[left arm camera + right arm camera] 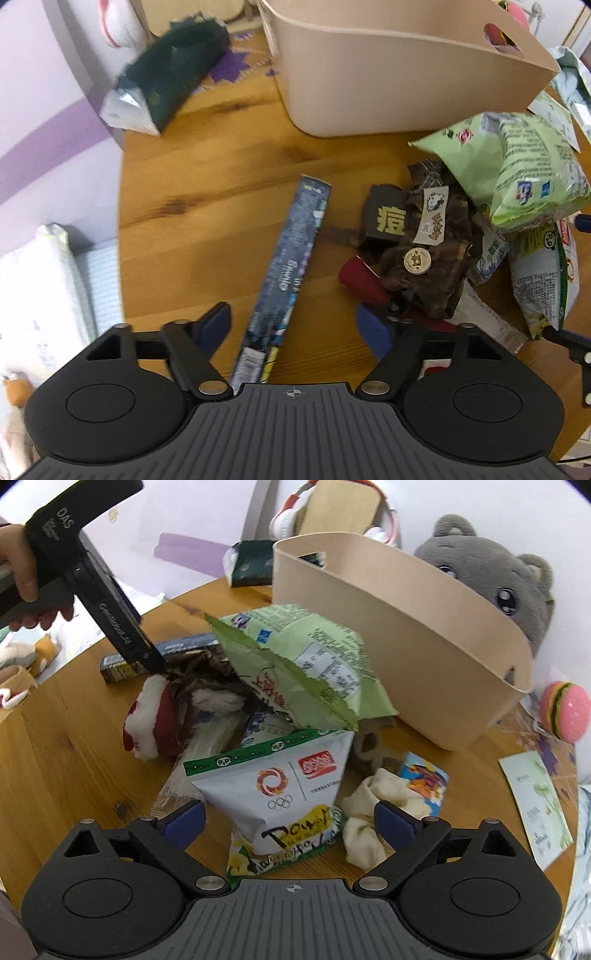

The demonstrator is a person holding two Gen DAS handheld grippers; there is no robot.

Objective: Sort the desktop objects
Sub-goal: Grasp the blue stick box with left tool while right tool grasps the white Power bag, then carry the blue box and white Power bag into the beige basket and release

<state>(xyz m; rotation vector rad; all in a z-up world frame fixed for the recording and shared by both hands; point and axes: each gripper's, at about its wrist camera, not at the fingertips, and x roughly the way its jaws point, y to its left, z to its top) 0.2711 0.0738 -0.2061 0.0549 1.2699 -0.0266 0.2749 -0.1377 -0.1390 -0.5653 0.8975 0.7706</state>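
A long dark blue box [284, 269] lies on the round wooden table [207, 192] between the fingers of my open left gripper [295, 328]; it also shows in the right wrist view [155, 657]. Beside it sits a brown camouflage pouch [424, 251] with tags. A green snack bag [295, 664] tops the pile, also in the left wrist view [517, 162]. My right gripper [288, 823] is open around a white snack bag [280, 790]. The beige bin [399, 635] stands behind the pile, also in the left wrist view [388, 66].
A dark green foil bag [170, 81] lies at the table's far left. A cream scrunchie [373, 812], a small colourful packet [424, 775], a white card [535, 805] and a pink burger toy [565, 709] lie right of the pile. A grey plush bear [506, 587] sits behind the bin.
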